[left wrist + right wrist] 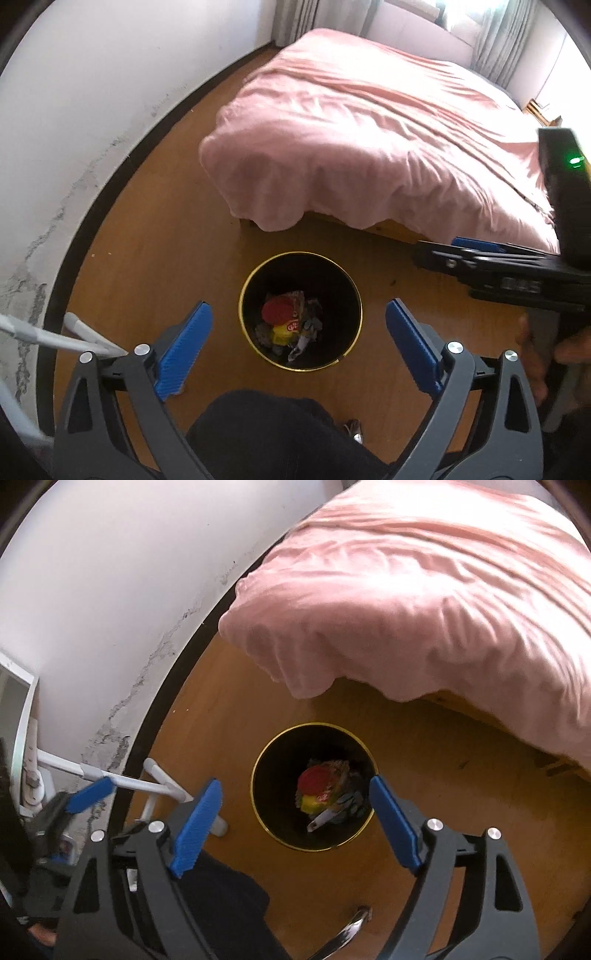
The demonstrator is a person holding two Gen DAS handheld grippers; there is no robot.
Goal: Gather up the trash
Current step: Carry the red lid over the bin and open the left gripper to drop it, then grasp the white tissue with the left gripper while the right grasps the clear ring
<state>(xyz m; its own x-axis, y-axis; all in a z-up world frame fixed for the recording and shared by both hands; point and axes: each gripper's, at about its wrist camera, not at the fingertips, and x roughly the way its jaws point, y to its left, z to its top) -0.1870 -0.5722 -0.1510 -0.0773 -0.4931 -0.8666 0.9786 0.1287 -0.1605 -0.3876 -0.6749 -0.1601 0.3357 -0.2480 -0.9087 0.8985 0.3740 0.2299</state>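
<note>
1. The round black trash bin with a gold rim (pixel 350 284) stands on the brown wooden floor (pixel 166 258), at 6 o'clock from the bed with a pink cover (pixel 369 129).
2. Inside lies the crumpled trash: a red and yellow wrapper (pixel 282 314) and grey scraps.
3. The left gripper (pixel 299 328) is wide and empty, above the bin.
4. The right gripper (pixel 295 808) is also wide and empty.

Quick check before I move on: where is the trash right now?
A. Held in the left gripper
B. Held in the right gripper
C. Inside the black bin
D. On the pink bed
C: the wrappers lie at the bottom of the bin, and both the left gripper and right gripper are open and empty.
</note>
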